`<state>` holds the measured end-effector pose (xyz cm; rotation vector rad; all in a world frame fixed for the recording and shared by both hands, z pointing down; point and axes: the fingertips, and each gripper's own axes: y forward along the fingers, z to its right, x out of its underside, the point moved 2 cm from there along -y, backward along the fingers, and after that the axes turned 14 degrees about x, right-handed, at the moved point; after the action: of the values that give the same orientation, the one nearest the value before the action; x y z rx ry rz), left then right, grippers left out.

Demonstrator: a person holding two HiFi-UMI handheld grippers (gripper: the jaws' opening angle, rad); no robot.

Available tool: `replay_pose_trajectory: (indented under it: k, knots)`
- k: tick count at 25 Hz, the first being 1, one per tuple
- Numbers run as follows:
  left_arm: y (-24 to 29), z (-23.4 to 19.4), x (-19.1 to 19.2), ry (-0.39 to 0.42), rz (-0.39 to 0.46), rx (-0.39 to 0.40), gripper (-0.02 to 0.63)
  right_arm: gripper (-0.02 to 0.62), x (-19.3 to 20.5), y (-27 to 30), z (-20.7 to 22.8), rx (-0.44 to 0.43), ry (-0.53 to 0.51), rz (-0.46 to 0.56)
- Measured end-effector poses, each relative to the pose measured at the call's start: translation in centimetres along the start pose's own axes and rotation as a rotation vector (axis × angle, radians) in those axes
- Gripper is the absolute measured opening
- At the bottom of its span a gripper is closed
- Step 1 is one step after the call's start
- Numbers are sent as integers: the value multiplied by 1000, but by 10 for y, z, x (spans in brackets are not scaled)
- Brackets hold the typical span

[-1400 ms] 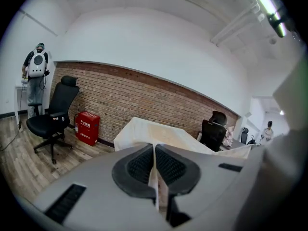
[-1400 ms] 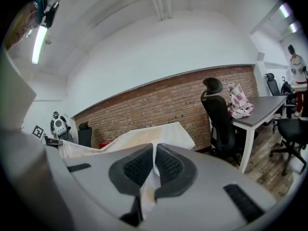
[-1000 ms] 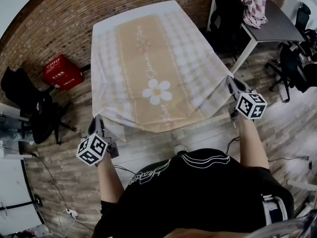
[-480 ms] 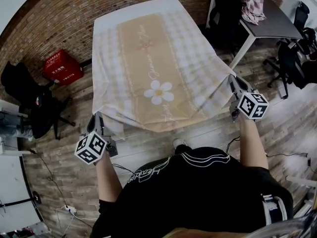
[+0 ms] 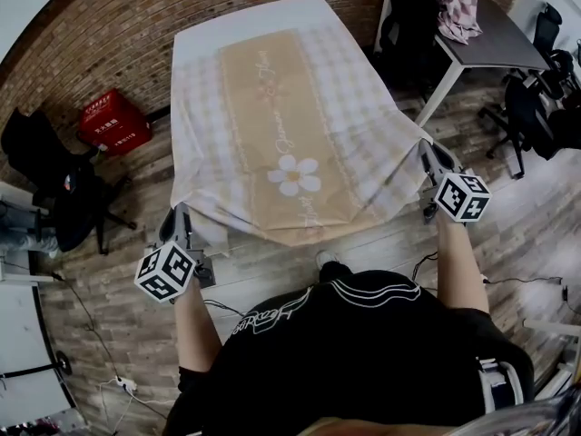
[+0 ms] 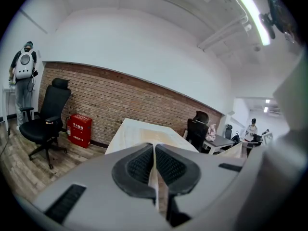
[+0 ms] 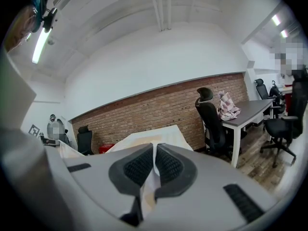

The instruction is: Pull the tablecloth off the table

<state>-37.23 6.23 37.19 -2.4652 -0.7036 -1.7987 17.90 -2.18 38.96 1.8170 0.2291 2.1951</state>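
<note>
**Two grippers, one cloth, both corners pinched**

One tablecloth, checked with a tan centre panel and a single white daisy, is covering the table, its far end lying flat. Its near edge is hanging out past the table towards the person, stretched between two grippers. The left gripper is clamping the near left corner, with its jaws pressed together on a thin fold of fabric. The right gripper is pinching the near right corner the same way. One red box is sitting by the brick wall. One black office chair is standing to the left, and another is standing beside one grey desk.
</note>
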Motion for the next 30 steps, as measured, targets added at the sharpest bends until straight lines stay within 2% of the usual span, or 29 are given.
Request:
replay_pose_trajectory:
  k: [24, 30]
  knots:
    - [-73, 18, 20, 28, -20, 86, 6, -2, 31, -100, -19, 52, 15, 39]
    - [-86, 21, 30, 20, -26, 103, 6, -3, 44, -117, -23, 59, 1, 13]
